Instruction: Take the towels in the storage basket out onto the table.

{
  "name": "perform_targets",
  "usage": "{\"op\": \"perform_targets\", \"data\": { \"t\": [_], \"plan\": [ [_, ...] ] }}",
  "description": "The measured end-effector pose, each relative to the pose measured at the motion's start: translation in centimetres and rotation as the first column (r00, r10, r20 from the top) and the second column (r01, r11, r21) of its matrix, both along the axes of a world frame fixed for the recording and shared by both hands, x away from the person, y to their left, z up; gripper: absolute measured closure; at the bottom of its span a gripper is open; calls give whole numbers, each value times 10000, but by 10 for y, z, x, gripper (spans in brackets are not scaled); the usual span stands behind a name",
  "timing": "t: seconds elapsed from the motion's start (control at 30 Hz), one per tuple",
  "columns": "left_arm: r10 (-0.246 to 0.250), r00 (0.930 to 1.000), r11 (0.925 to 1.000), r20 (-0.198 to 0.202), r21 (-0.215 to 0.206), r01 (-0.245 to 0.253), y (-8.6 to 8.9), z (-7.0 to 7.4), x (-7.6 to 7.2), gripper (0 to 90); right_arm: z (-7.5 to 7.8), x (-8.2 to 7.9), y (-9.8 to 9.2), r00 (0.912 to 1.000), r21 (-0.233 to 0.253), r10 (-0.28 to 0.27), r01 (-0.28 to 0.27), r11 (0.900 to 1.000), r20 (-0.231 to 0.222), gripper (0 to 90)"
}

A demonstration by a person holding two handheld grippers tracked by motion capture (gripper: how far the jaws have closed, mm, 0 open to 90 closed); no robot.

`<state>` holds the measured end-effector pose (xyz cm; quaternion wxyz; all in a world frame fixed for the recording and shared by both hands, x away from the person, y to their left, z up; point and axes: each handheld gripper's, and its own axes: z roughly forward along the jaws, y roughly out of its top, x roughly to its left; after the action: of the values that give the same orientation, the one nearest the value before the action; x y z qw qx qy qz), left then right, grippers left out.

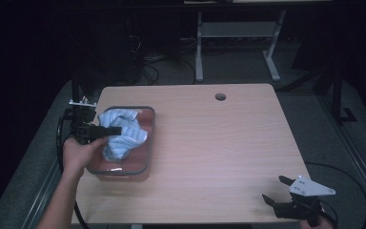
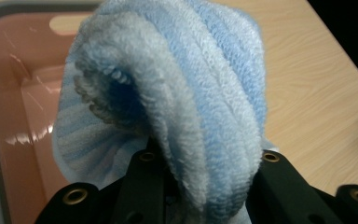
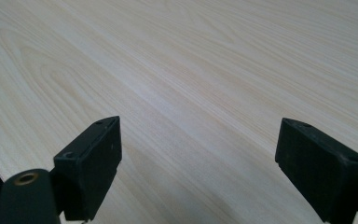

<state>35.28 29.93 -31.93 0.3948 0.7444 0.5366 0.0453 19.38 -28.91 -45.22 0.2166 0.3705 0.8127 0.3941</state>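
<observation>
Clamping the blue towel (image 2: 205,93) over the pink tub (image 1: 145,143), the left hand-held gripper (image 1: 106,131) grips; the right hand-held gripper (image 1: 277,188) gapes empty near the counter (image 1: 219,143) edge.

Blue-striped towel (image 1: 121,132), pink grey-rimmed tub (image 1: 145,160)

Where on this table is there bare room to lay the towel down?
Bare wood runs from the pink bin rightward to the table edge, bordered by the cable hole at the back and the open right gripper at the near corner. The left side is crowded: the left gripper pinches the towel over the bin.
</observation>
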Motion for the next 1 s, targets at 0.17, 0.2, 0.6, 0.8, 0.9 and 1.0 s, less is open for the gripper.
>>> {"op": "perform_targets", "data": {
  "t": [0.17,0.2,0.6,0.8,0.9,1.0],
  "plan": [
    [-129,9999,9999,66,45,129,-3,9,1,729,1,0,-1,10000,42,-89,89,10000,12,139],
    [-170,9998,9999,74,9,170,-3,11,1,729,0,1,-1,10000,37,-85,84,10000,25,139],
    [-390,9983,9988,429,-271,402,-15,34,3,729,1,0,-2,10000,41,-81,81,10000,32,139],
    [-622,9967,9978,526,-194,633,-24,43,5,729,1,0,-3,9999,57,-161,160,9999,37,139],
    [-694,9957,9973,612,-180,706,-29,48,6,729,1,0,-2,9998,98,-184,185,9998,-37,139],
    [-804,9940,9966,745,-95,813,-35,55,5,729,1,1,-2,9999,60,-146,146,9999,27,139]
  ]
}}
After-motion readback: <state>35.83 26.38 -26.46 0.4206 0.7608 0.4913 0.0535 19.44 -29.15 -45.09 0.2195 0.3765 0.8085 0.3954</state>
